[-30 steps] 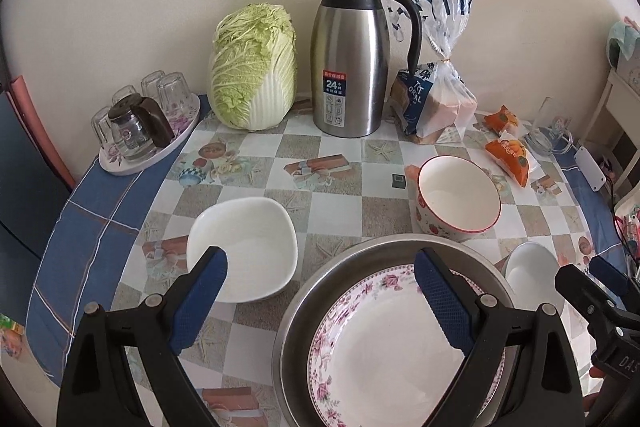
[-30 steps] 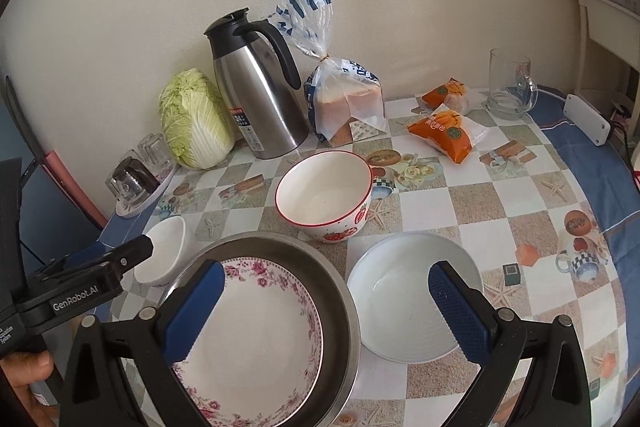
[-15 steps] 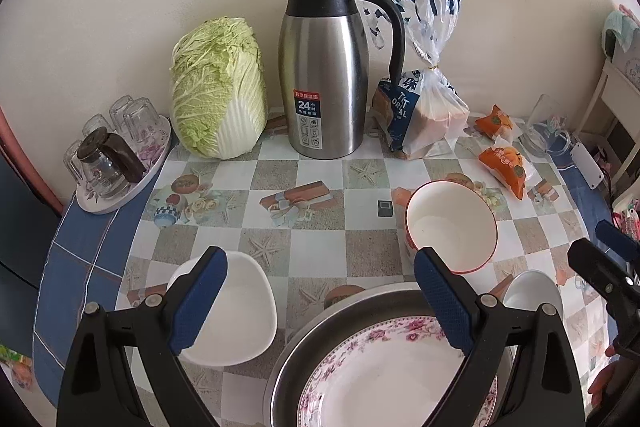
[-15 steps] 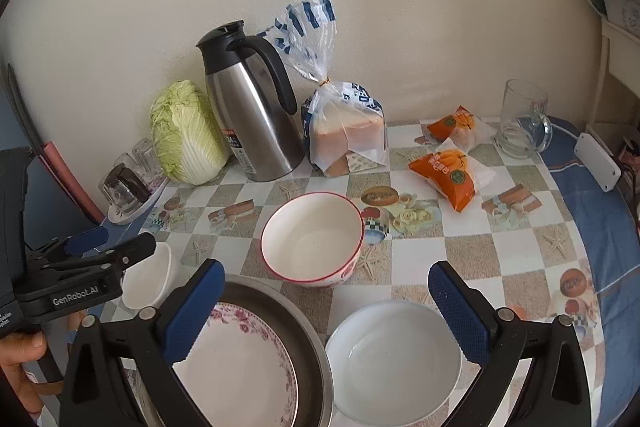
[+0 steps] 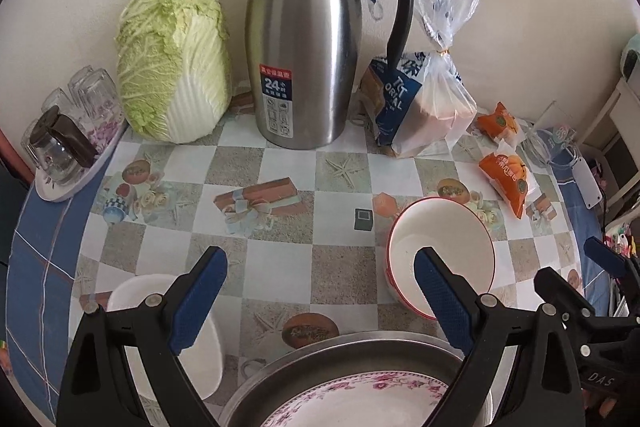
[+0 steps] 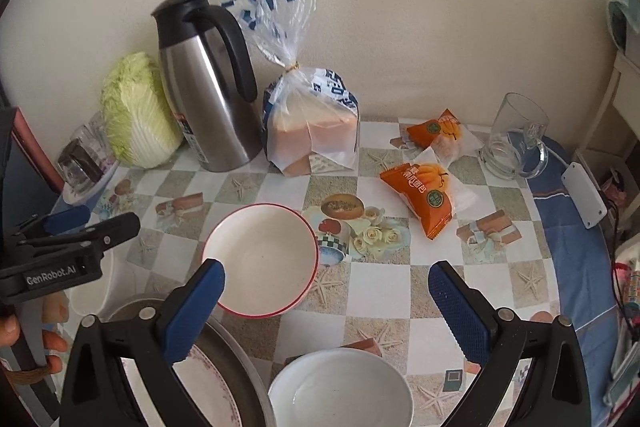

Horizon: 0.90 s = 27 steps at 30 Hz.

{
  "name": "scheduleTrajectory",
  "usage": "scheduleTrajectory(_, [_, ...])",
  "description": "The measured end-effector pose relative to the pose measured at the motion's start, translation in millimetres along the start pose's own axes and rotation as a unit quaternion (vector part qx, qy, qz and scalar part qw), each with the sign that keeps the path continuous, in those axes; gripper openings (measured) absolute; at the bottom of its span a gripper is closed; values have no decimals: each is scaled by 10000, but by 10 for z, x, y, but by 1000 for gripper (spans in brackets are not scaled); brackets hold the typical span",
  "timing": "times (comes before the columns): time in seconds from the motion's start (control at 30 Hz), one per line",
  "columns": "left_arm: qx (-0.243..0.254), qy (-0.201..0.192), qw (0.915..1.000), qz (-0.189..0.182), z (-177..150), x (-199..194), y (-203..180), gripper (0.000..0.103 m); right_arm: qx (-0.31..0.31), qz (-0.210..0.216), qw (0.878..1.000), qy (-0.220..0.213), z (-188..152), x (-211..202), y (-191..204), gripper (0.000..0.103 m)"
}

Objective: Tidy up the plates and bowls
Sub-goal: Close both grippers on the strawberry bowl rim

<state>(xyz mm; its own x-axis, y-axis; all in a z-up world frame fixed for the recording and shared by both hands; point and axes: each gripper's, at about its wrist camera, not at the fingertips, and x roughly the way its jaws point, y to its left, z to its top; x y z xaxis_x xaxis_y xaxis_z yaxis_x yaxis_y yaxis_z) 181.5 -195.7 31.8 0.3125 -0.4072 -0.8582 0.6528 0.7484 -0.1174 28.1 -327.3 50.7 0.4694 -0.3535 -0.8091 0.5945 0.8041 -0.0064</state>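
Note:
A flower-rimmed plate [image 5: 360,403] lies in a steel basin [image 5: 352,347] at the near table edge. A red-rimmed bowl [image 5: 440,259] stands behind it; it also shows in the right wrist view [image 6: 260,259]. A small white dish [image 5: 132,299] sits at the left. A plain white bowl [image 6: 340,391] sits right of the basin [image 6: 236,359]. My left gripper [image 5: 320,303] is open and empty above the basin's far rim. My right gripper [image 6: 326,311] is open and empty above the white bowl.
A steel thermos jug [image 5: 308,43], a cabbage [image 5: 176,67] and a bagged loaf [image 5: 424,95] stand along the wall. A tray of glasses [image 5: 68,143] is far left. Orange snack packets [image 6: 420,195] and a glass mug [image 6: 516,139] lie right.
Both grippers have pulled back and tilted up from the dishes, so the basin and bowls sit lower in view. Both stay open and empty. No dish has moved.

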Motion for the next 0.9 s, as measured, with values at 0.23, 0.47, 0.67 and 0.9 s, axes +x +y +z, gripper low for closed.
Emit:
scheduleTrajectory(0.23, [-87,328,9992,-198,55,284,-134,94,198,170,9982,537,13,404,-21,46])
scheduleTrajectory(0.47, [95,546,9981,-266,57,545,-301,61,254,279,9957,846,0,671,-33,36])
scheduleTrajectory(0.67, [221,874,9956,-258,6,775,-394,38,243,350,9934,1061,-12,864,-1,21])
scheduleTrajectory(0.9, [246,1100,9932,-305,-40,999,-438,25,179,303,9918,1227,6,1040,114,11])
